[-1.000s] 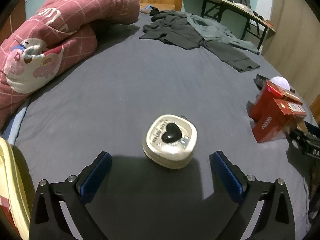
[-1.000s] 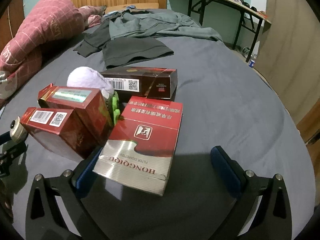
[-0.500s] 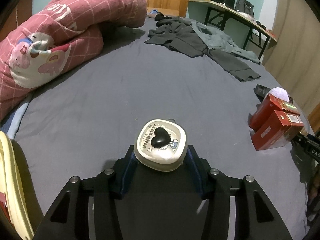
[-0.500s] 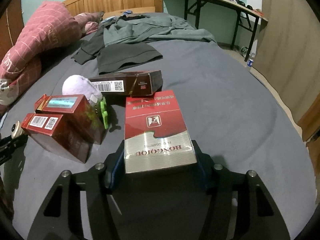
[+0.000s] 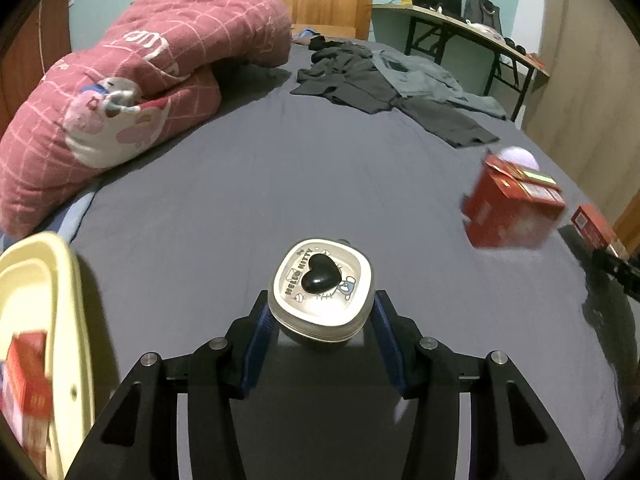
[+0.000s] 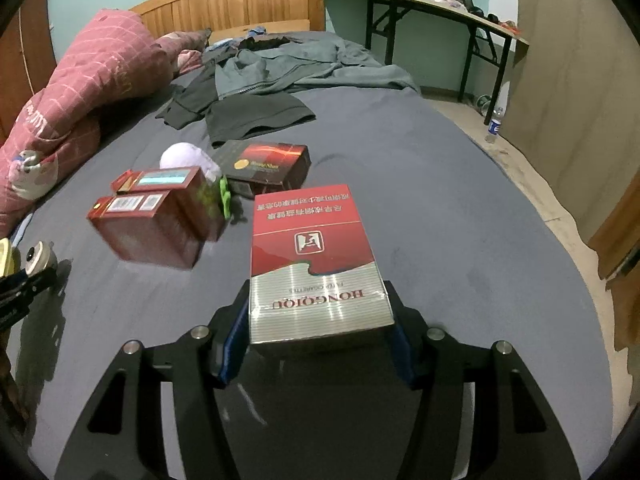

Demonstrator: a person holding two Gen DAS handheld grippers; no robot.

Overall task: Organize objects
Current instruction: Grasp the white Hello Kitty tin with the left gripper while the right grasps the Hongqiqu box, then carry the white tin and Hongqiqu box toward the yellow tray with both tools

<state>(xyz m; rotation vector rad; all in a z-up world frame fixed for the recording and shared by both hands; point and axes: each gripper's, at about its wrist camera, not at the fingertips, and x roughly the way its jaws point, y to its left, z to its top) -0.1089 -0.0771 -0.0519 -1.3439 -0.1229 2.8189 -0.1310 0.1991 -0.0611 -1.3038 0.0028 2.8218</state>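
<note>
My left gripper (image 5: 320, 320) is shut on a small white Hello Kitty box (image 5: 322, 294) with a black heart on its lid and holds it above the grey bed sheet. My right gripper (image 6: 316, 320) is shut on a red and silver Hongqiqu carton (image 6: 314, 264), lifted off the sheet. Two red boxes (image 6: 154, 216) lie side by side to the left of it, with a dark box (image 6: 266, 166) and a pale purple ball (image 6: 186, 156) behind them. The red boxes also show in the left wrist view (image 5: 514, 206).
A cream tray (image 5: 60, 320) holding a red box (image 5: 26, 376) sits at the left edge of the left wrist view. A pink quilt (image 5: 132, 84) and dark clothes (image 6: 260, 92) lie farther up the bed. The bed's right edge (image 6: 516, 184) drops to the floor.
Both grippers closed from open, the left on the Hello Kitty box and the right on the carton, then lifted them. The cream tray has come further into the left wrist view.
</note>
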